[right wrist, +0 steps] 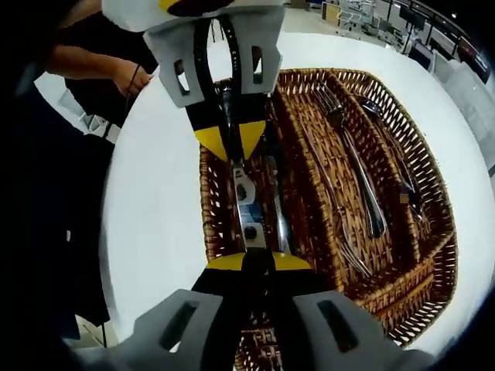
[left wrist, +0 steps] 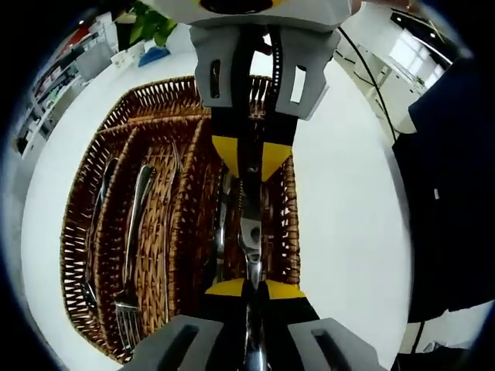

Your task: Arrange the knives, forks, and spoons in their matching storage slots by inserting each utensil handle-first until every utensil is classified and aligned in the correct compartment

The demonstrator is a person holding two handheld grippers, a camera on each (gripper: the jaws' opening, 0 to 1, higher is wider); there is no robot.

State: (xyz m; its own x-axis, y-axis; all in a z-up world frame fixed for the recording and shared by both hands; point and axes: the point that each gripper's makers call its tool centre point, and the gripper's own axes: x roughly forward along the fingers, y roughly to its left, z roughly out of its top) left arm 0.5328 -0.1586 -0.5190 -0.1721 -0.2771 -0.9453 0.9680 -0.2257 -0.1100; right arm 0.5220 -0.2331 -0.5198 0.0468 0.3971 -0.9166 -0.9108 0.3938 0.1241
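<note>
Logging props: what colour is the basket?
Brown wicker basket, clearest in the right gripper view.

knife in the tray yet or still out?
In. Knife lies inside the wicker tray end compartment, with both tongs, left and right, clamped on it.

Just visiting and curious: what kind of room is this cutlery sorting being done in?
Probably a lab or open workroom rather than a kitchen. The wicker cutlery tray sits on a plain white table, with shelving and a potted plant behind and desks along the far side.
</note>
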